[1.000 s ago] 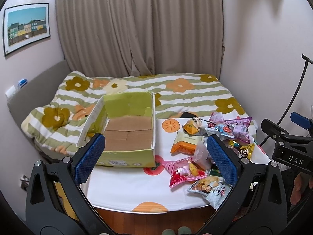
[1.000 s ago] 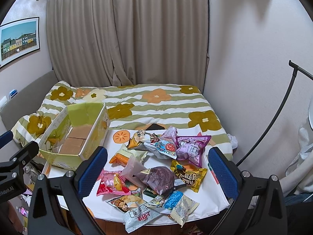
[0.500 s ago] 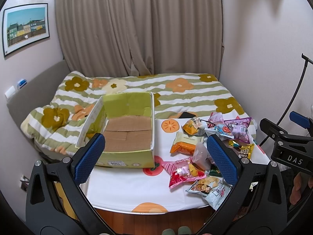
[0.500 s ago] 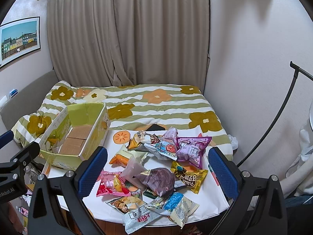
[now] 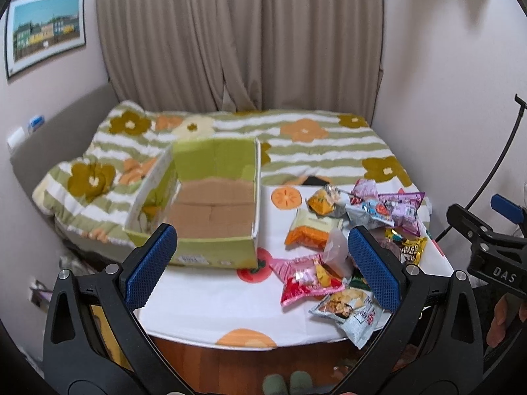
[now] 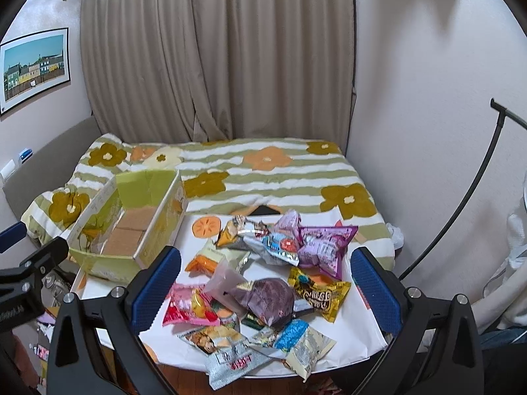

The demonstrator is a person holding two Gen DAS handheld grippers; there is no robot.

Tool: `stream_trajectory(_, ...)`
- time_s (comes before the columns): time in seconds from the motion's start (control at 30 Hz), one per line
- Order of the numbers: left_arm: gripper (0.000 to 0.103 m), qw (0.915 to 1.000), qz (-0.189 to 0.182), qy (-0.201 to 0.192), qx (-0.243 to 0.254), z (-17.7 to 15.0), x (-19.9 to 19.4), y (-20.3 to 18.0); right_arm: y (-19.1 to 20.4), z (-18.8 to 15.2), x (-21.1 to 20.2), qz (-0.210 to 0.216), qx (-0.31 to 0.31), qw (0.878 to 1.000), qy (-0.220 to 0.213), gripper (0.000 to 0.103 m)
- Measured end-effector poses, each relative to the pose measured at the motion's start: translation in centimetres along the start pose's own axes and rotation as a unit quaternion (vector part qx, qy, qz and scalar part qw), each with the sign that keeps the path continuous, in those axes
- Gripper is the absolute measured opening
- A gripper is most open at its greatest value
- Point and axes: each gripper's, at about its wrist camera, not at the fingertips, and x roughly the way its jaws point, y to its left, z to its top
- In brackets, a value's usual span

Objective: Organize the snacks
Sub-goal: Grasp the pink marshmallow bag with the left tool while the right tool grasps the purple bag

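Note:
A green cardboard box (image 5: 210, 210) stands open and empty on the left of a small table; it also shows in the right wrist view (image 6: 131, 227). A pile of snack packets lies to its right: a pink packet (image 5: 306, 276), an orange-and-white packet (image 5: 306, 230), a purple packet (image 6: 324, 247), a dark purple one (image 6: 270, 299), a yellow one (image 6: 319, 293). My left gripper (image 5: 260, 270) is open and empty, held above the table's near edge. My right gripper (image 6: 263, 289) is open and empty above the snack pile.
The table has a white cloth (image 5: 204, 299) with orange fruit prints. Behind it is a bed with a striped flower blanket (image 5: 296, 144), then curtains. A black stand pole (image 6: 461, 204) rises at the right. My right gripper's body (image 5: 487, 247) shows at the left view's right edge.
Both views shifted only slightly, with a small drift toward the table. Nothing was picked up or moved.

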Motion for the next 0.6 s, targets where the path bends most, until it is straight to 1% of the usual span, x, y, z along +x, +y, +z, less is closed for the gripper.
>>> stream_trajectory(0.13, 0.103, 0.999, 0.003, 0.041, -0.019, -0.9, 2.3, -0.5, -1.2, -1.1, 1.9, 0.019, -0.012, 0.999, 0.029, 0.103)
stream_trajectory(0.27, 0.103, 0.9971, -0.006, 0.073, -0.024, -2.3, 4.7, -1.5, -3.0, -2.9, 4.4, 0.041, -0.015, 0.997, 0.056, 0.103)
stream_trajectory(0.37, 0.103, 0.9933, -0.016, 0.112, -0.02, -3.5, 7.9, -2.4, -3.9, -4.0, 6.5, 0.049, -0.016, 0.996, 0.079, 0.103)
stream_trajectory(0.47, 0.103, 0.9889, -0.036, 0.141, -0.029, -4.5, 10.6, -2.9, -4.5, -5.6, 8.6, 0.056, -0.016, 0.993, 0.104, 0.103)
stream_trajectory(0.6, 0.103, 0.9821, -0.051, 0.179, -0.026, -5.7, 14.5, -3.9, -4.6, -6.8, 10.7, 0.059, -0.024, 0.99, 0.128, 0.103)
